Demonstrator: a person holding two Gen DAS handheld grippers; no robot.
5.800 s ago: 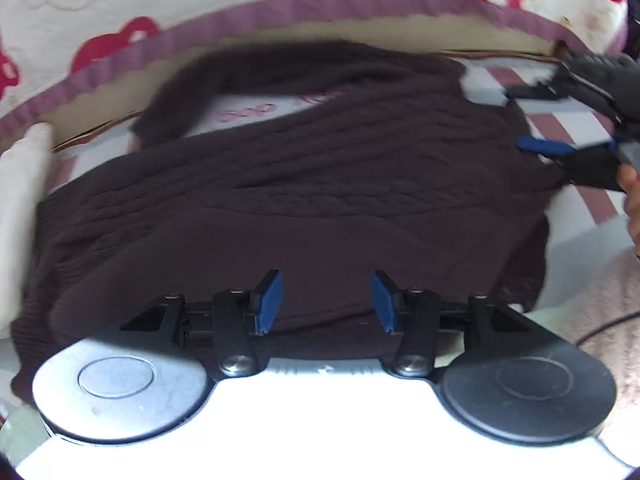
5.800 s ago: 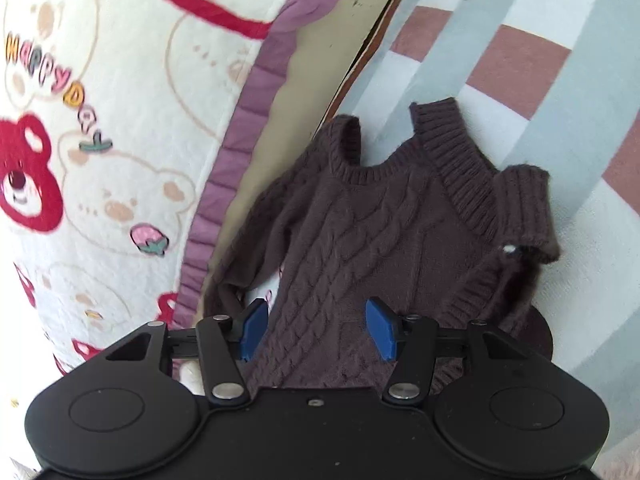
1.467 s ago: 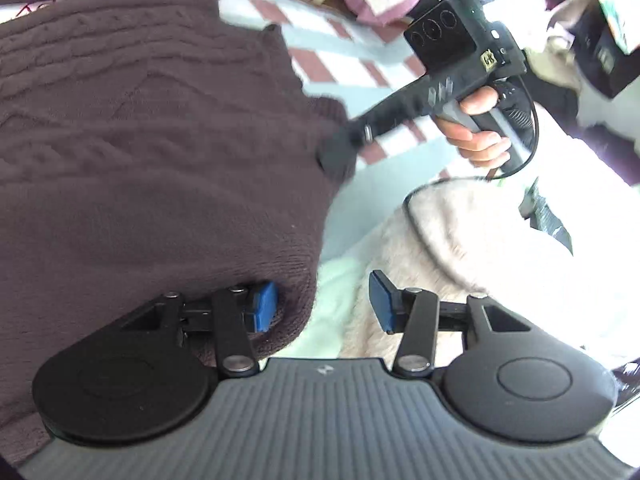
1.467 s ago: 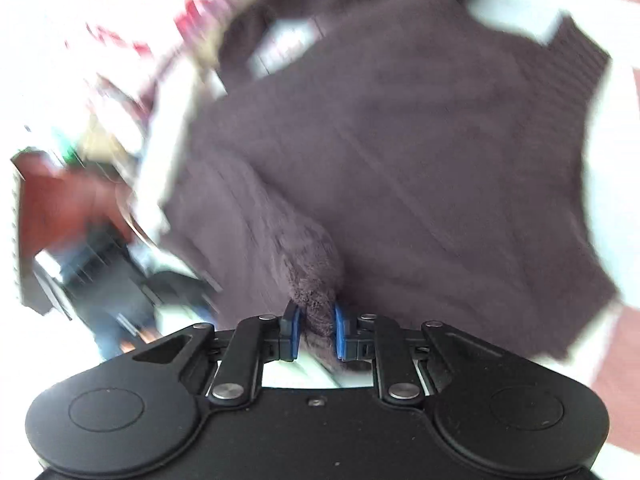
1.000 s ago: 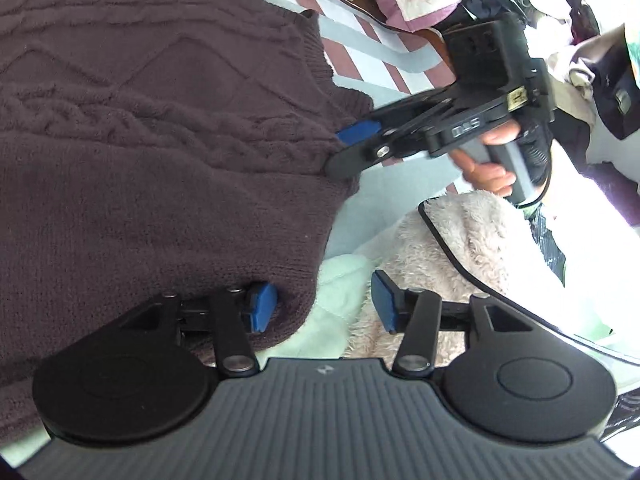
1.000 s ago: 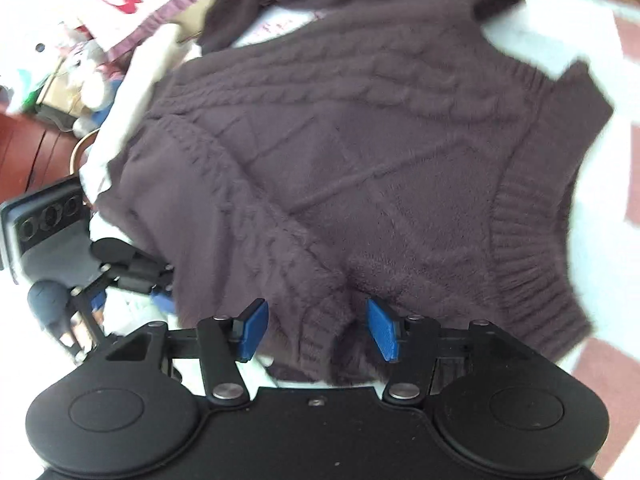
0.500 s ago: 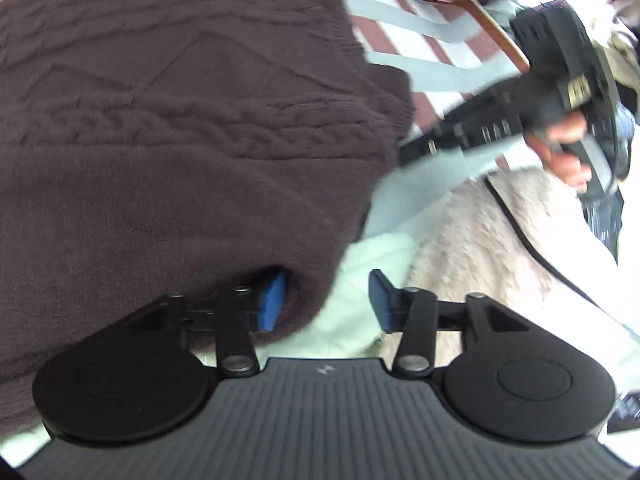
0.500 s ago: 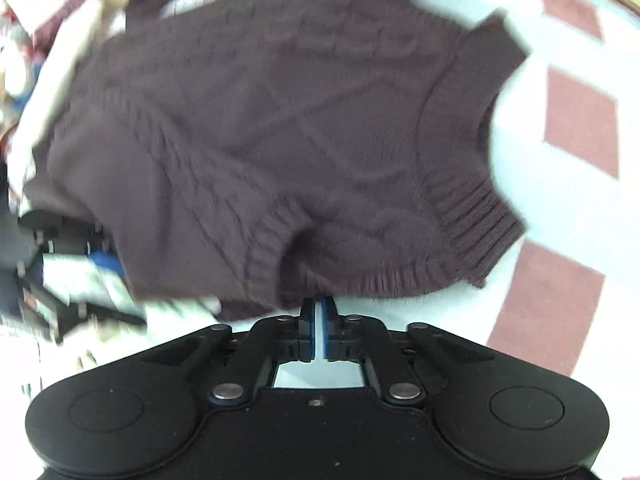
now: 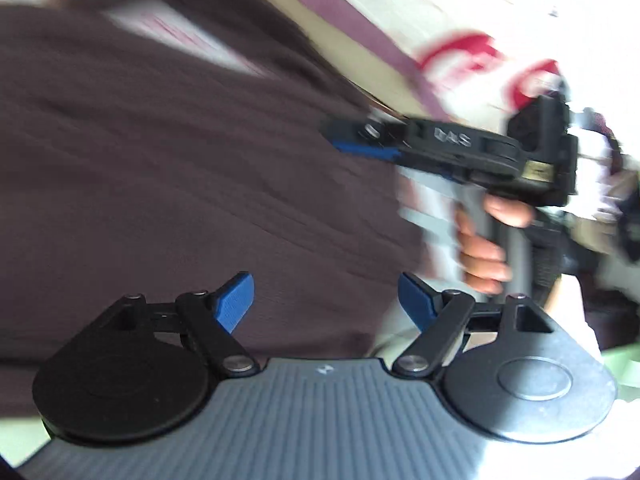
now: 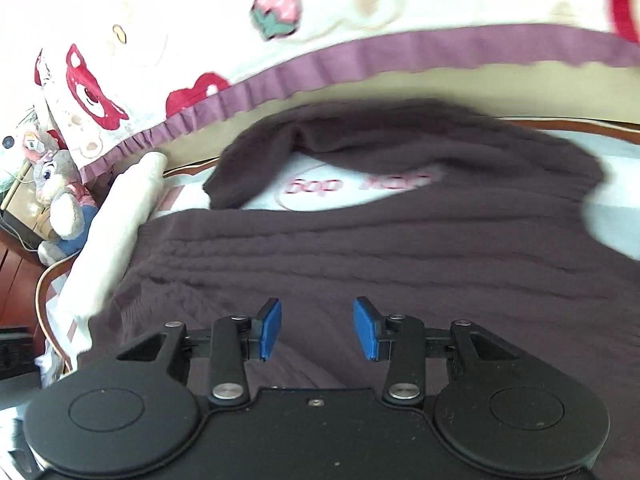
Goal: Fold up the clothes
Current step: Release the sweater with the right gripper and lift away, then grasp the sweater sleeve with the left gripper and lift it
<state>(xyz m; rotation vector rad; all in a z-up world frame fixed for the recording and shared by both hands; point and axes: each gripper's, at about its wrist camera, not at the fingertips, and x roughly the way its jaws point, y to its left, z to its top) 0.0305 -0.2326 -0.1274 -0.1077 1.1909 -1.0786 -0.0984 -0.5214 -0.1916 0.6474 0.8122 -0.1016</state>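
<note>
A dark brown cable-knit sweater lies spread on the bed and fills most of both views; it also shows in the right wrist view. One sleeve curves across the far side by the pillow. My left gripper is open and empty just above the sweater's near part. My right gripper is open and empty over the sweater body. In the left wrist view the right gripper hovers over the sweater's right edge, held by a hand. Both views are blurred.
A white pillow with red bear prints and a purple frill runs along the far side. A rolled white cloth lies at the sweater's left. A plush rabbit sits beyond the bed's left edge.
Both grippers have swung up over the sweater. My right gripper, shut half a second ago, has opened. My left gripper has come off the sweater's hem edge and stands wider open.
</note>
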